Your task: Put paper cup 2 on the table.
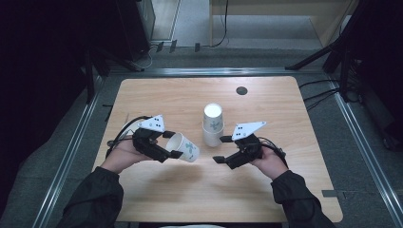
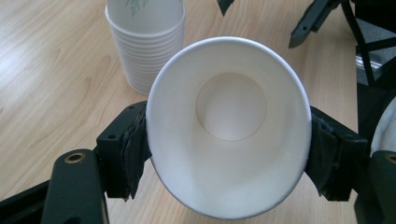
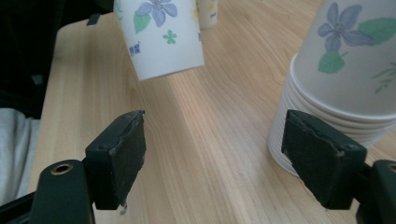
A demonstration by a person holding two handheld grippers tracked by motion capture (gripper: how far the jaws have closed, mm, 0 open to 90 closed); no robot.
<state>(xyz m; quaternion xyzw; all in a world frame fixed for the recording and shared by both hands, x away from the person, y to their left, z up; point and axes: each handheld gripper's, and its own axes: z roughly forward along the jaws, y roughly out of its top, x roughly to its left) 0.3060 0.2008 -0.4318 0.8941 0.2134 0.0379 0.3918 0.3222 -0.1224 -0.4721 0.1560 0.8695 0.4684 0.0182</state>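
Note:
A white paper cup [image 1: 186,148] with a flower print is held on its side just above the wooden table [image 1: 157,95]. My left gripper [image 1: 172,144] is shut on it near the rim. In the left gripper view the cup [image 2: 229,102] faces me mouth first, squeezed oval between the pads [image 2: 136,149]. A stack of upside-down paper cups [image 1: 212,124] stands at the table's middle. My right gripper [image 1: 221,149] hovers open just in front of and right of the stack's base. Nothing is between its pads [image 3: 119,156]; the stack [image 3: 345,70] is at its right and the held cup [image 3: 161,32] beyond.
A dark round hole [image 1: 241,90] sits near the table's far edge. Metal rails [image 1: 214,71] frame the table, and cables [image 1: 323,92] lie on the grey floor to the right. The person's dark sleeves [image 1: 95,199] come in at the near edge.

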